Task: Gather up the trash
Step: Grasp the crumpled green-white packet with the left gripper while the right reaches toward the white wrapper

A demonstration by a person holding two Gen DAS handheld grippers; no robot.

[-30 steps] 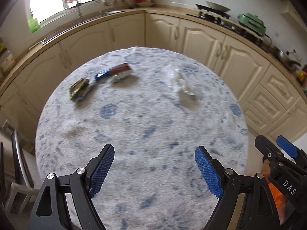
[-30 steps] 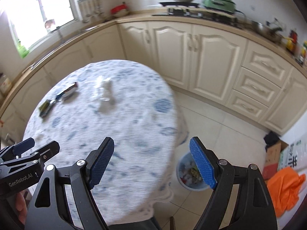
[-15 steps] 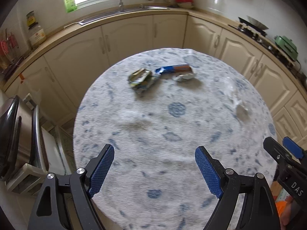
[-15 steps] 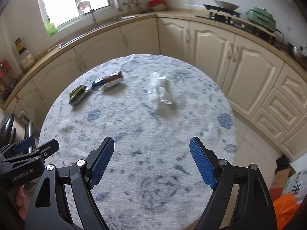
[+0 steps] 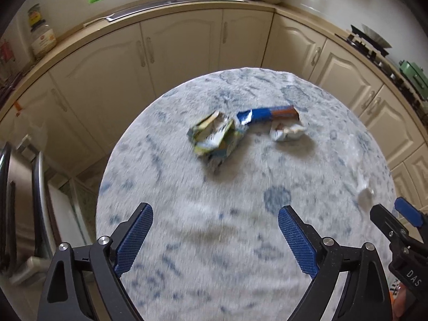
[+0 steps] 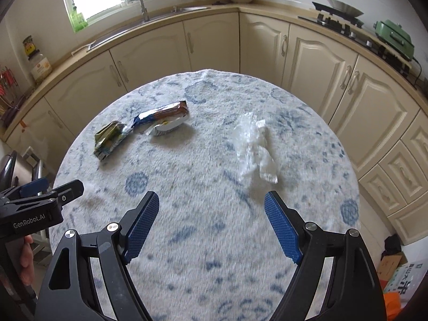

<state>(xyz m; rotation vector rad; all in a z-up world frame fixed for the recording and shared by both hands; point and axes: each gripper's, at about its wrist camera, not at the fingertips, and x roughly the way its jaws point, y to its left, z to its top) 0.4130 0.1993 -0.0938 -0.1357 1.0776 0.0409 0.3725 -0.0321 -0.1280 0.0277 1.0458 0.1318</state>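
Three pieces of trash lie on the round table with a blue-patterned cloth (image 5: 240, 254). A crumpled green-yellow packet (image 5: 214, 136) sits beyond my left gripper (image 5: 215, 236), whose jaws are opening with nothing between them. Beside the packet lies a blue-brown bar wrapper (image 5: 270, 113) with a white crumpled wrapper (image 5: 287, 133) under it. The right wrist view shows the packet (image 6: 108, 140), the bar wrapper (image 6: 163, 113) and a clear crumpled plastic wrapper (image 6: 252, 144). That clear wrapper lies just past my right gripper (image 6: 211, 223), which is open and holds nothing.
Cream kitchen cabinets (image 6: 214, 40) curve around behind the table, with a sink (image 6: 149, 18) under a window and a stove (image 6: 339, 18) at the right. A metal chair (image 5: 24, 200) stands left of the table. Boxes and orange cloth (image 6: 396, 294) lie on the floor at right.
Both views have swung left and closer over the table; the bin on the floor left the right view. The packets now sit nearer the left gripper, whose jaws have widened.
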